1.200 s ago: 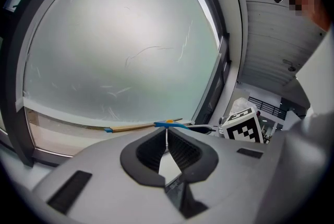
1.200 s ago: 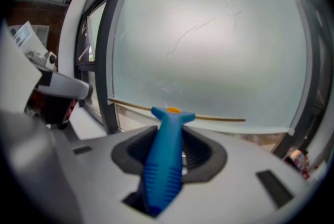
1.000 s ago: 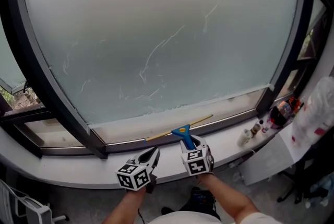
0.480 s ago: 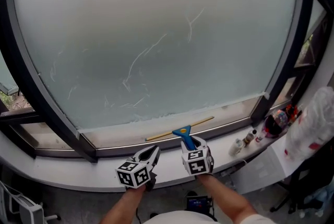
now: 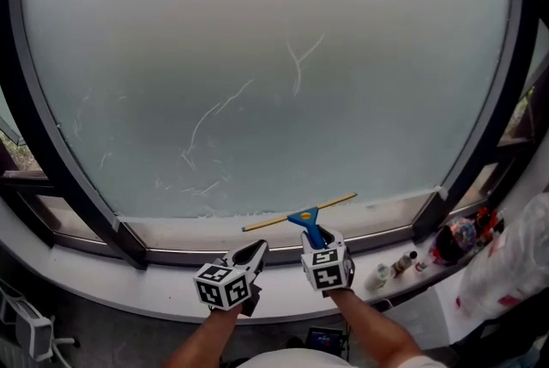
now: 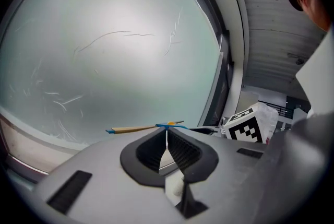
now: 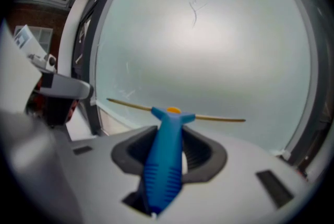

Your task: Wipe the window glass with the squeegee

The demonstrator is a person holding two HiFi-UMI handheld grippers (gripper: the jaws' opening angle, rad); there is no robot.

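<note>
Straight ahead, across nearly the whole head view: window glass [image 5: 274, 75], frosted pale and scribbled with thin white streaks. Around it, a dark frame [image 5: 51, 143]; beneath, a white sill [image 5: 129, 285]. Low at centre, over the sill, two grippers side by side. Right gripper [image 5: 316, 238] clamped on the squeegee [image 5: 306, 220], jaws pressed against both sides of its blue handle. Left gripper [image 5: 256, 249] just beside it, jaws closed tip to tip with nothing between, clear of the squeegee. Beyond the handle, a thin yellowish blade, slanted up toward the right, along the bottom edge of the frosted pane; cannot tell whether touching the glass. Farther right on the sill, a few small bottles [image 5: 378, 276].
</note>
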